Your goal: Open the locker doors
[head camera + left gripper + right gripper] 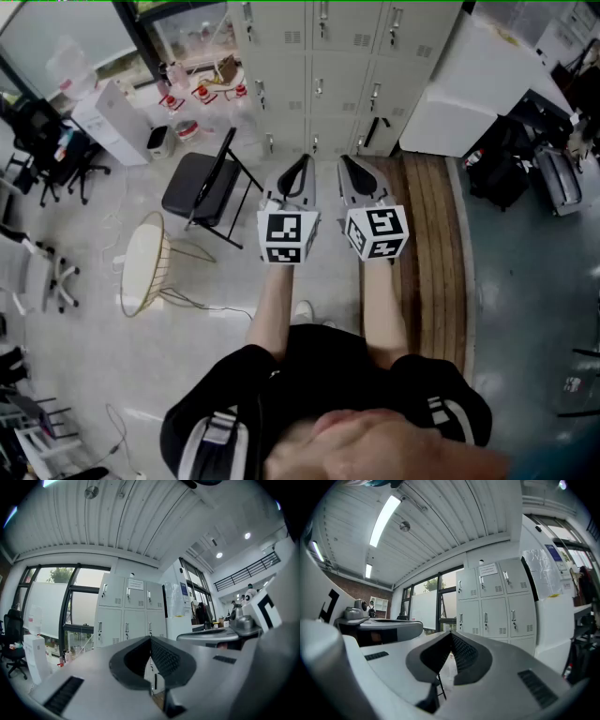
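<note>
Lockers (319, 84) pale grey; chair (202, 183) black; left gripper (304, 161), right gripper (346, 163) grey with black-white square markers.

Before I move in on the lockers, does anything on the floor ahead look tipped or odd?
One thing: the wire-legged stool left of the folding chair seems to lie on its side, its round white top upright and its legs pointing toward the chair. The lockers look shut and undamaged.

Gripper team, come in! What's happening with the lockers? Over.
Left gripper shut, empty. Right gripper shut, empty. Lockers look closed, not yet reached. Folding chair nearby, left.
</note>
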`<state>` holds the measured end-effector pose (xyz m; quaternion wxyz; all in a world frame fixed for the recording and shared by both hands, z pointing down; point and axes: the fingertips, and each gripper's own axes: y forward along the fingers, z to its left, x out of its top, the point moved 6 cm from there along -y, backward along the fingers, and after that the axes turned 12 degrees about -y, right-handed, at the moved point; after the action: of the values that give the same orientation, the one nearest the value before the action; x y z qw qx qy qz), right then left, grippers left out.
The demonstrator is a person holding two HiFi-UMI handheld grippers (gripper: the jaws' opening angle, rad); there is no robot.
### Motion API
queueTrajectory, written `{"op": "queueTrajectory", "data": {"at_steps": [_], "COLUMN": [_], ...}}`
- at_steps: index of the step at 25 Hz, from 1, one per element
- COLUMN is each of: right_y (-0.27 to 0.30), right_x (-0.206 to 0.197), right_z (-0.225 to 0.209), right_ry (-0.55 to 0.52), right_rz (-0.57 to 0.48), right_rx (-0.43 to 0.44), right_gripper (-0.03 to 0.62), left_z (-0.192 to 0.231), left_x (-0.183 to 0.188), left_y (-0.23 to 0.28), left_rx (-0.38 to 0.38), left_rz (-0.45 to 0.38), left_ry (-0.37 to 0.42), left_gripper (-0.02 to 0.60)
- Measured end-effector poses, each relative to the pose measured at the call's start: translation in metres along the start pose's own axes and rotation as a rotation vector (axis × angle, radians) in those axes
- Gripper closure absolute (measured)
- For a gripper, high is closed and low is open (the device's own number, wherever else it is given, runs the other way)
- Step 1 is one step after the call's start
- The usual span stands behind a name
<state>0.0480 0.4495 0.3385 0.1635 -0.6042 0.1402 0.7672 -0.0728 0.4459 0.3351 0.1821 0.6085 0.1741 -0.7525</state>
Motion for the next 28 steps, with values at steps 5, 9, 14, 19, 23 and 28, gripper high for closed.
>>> {"op": "queueTrajectory", "data": {"at_steps": [5,9,14,19,23,28], "right_y": [0.024,0.038,0.055,0.072,0.085,0.102], "right_x": [0.003,-0.002,-0.008,-0.002,0.004,0.0], "right_z": [0.01,0.021,0.025,0.024,0.023,0.021], "right_ry": [-0.003,0.007,0.008,-0.002,-0.005,-0.008], "right_rz": [-0.008,-0.001,0.023,0.023,0.021,0.026], "right_rx": [0.009,-0.007,-0.02,-0.027,-0.029,-0.021], "right_gripper": [0.577,0.577,0.577,0.577,0.577,0.576], "left_z": [0.022,0.042,0.063,0.08,0.092,0.104], "left_x": [0.005,0.002,0.001,0.01,0.016,0.014], "left_y": [0.004,0.005,0.008,0.013,0.018,0.027], "left_rx": [-0.006,-0.001,-0.003,0.0,-0.001,-0.006], "left_rz": [-0.005,-0.004,0.002,-0.007,-0.009,0.0], "left_ry": [0.006,-0.007,-0.013,-0.007,-0.012,-0.01], "left_gripper": [0.572,0.572,0.572,0.572,0.572,0.572]}}
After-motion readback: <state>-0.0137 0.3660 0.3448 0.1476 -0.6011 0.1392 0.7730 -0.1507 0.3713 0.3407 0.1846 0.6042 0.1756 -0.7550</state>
